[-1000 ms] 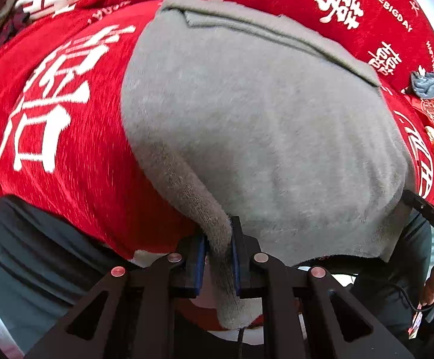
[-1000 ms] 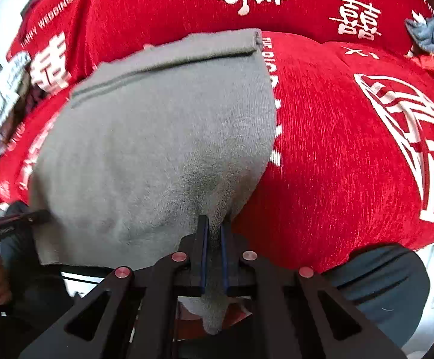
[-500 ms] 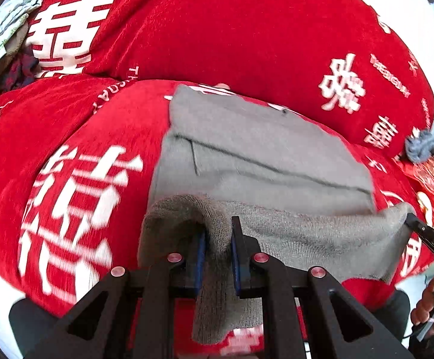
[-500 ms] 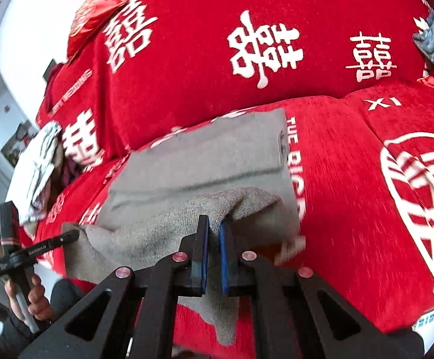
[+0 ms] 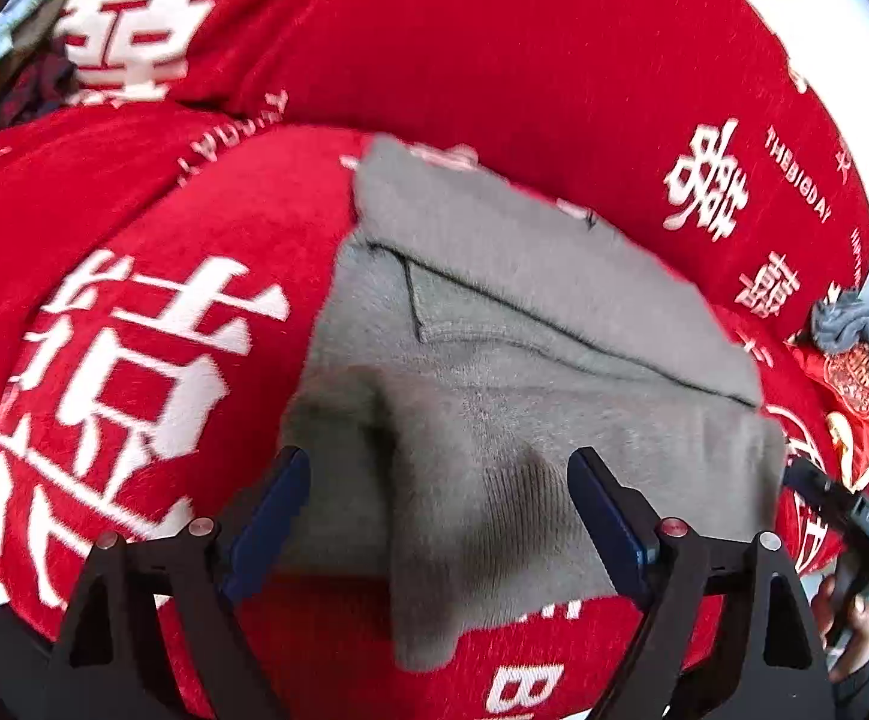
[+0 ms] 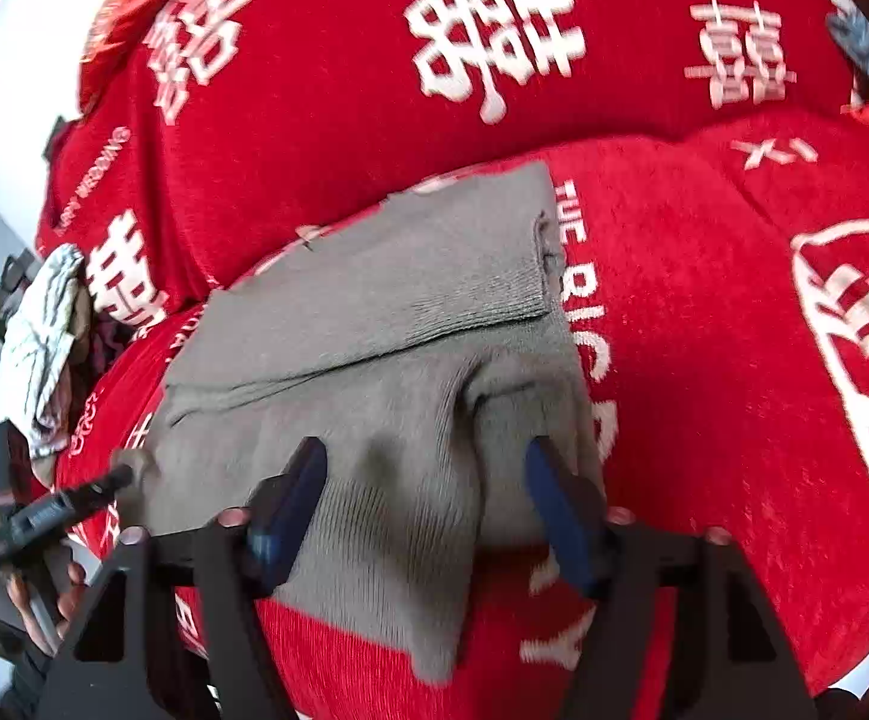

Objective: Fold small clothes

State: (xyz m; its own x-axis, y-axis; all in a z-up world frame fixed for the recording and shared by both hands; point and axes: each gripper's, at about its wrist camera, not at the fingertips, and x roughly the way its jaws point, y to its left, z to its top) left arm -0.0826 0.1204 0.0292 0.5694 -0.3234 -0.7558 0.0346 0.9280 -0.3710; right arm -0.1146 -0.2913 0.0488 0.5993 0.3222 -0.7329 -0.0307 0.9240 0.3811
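Note:
A grey knitted garment lies on a red cover, its near part folded back over the far part. My left gripper hovers over the garment's near left corner with its jaws opening wide; the cloth lies loose between the fingers and no pad presses on it. In the right wrist view the same garment shows, and my right gripper is over its near right corner. Its jaws are opening too, and the corner droops free between them. The other gripper shows at each view's edge, the right gripper and the left gripper.
The red cover with white characters drapes a seat and backrest. A grey-blue cloth lies at the far right. A striped white garment is heaped at the left. A person's hand holds the left gripper.
Both grippers carried the garment's near edge forward over the far part, then let go: the jaws were shut on the cloth in the earlier frames and stand apart now.

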